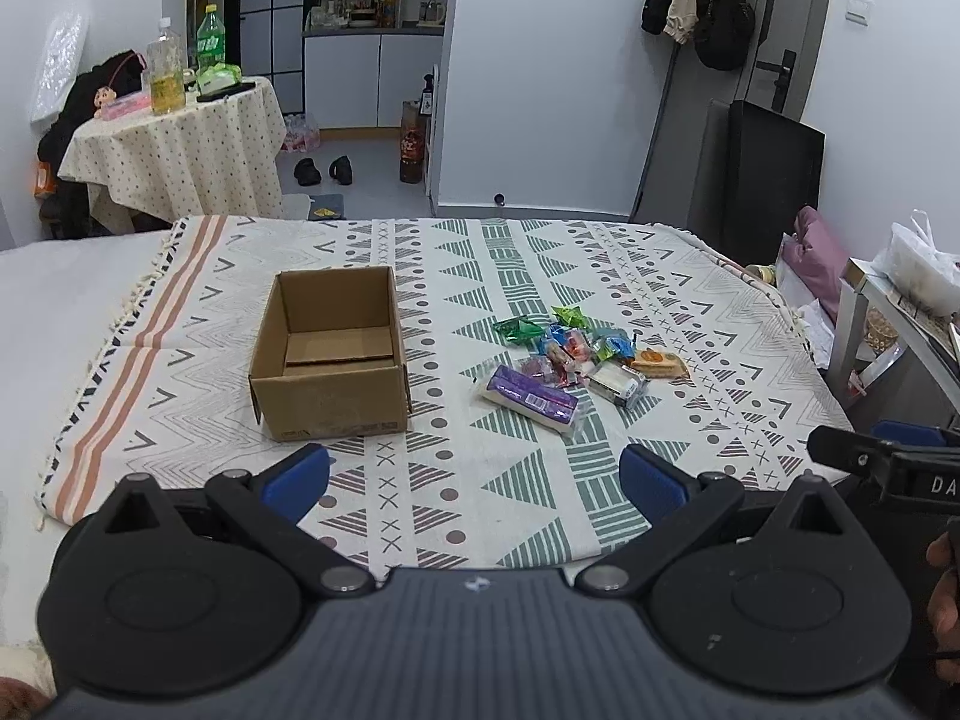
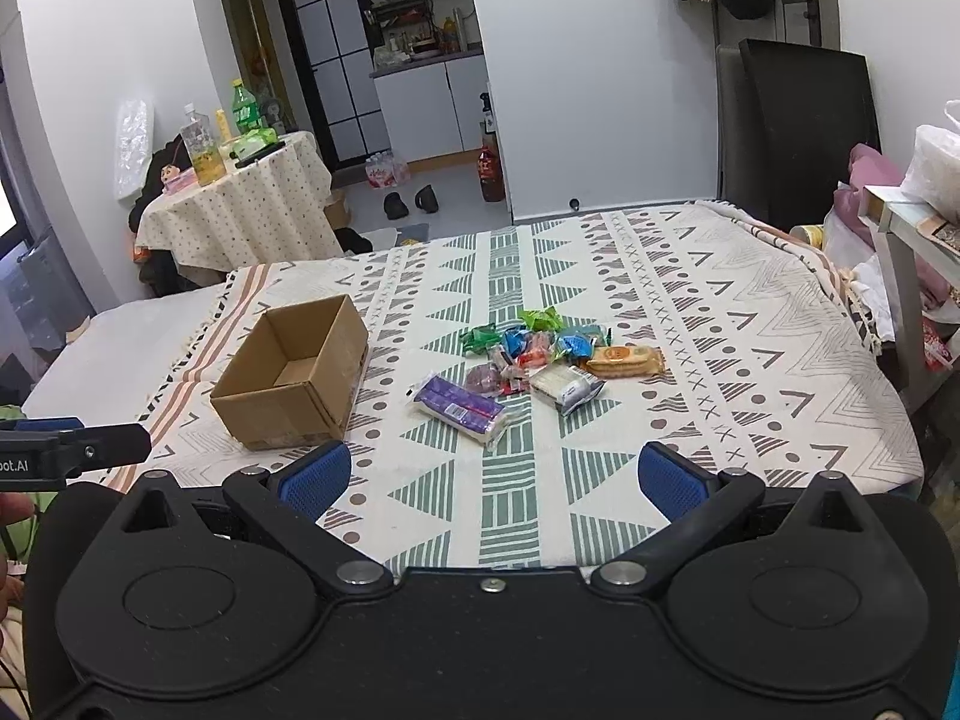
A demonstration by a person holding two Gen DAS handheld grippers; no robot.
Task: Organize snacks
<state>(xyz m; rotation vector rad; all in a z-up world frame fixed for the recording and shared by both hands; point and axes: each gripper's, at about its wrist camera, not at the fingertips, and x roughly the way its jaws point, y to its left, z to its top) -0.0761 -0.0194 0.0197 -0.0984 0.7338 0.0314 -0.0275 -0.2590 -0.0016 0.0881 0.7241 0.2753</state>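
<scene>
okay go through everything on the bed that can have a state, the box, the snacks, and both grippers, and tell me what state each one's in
Cardboard box: upright, flaps open, empty.
Snack pile: loose on the cloth, right of the box, none boxed yet.
Purple packet: lying flat, sealed, nearest the box.
Orange packet: lying flat, at the pile's far right.
Left gripper: open, holding nothing.
Right gripper: open, holding nothing.
</scene>
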